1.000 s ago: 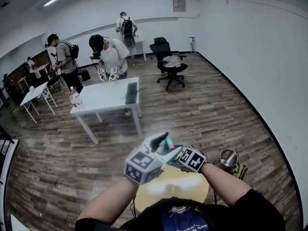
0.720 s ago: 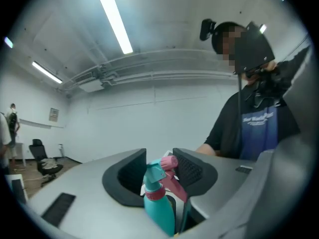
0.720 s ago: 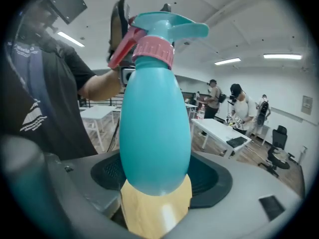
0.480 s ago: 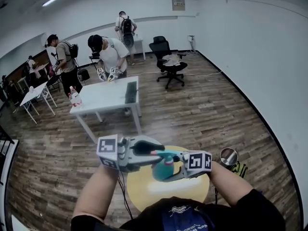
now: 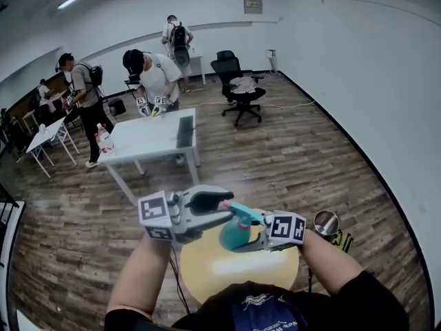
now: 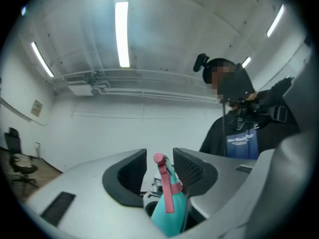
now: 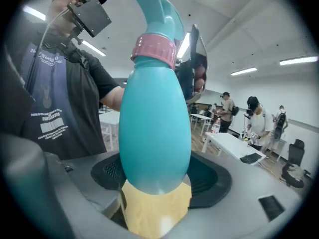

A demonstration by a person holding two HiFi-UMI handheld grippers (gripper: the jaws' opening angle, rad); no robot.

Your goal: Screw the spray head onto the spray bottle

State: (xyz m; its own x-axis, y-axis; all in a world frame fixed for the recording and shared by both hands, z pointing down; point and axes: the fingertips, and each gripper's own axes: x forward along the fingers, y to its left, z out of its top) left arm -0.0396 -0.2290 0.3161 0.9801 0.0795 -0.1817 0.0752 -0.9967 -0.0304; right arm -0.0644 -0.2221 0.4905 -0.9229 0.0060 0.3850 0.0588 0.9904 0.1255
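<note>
Gripping spray bottle (image 7: 154,118): right gripper (image 7: 157,177) | left gripper (image 6: 160,167): jaws just opened, spray head (image 6: 169,210) between

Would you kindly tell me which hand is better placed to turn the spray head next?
Left, probably. The left tool, jaws just opened a little, straddles the spray head; the right tool is clamped on the bottle, steadying it.

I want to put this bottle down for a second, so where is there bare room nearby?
The yellow round table looks bare across its top, below the spray bottle. Its right side is tighter: a metal container stands beside it. The white table is free mid-top, between bottles and keyboard.
</note>
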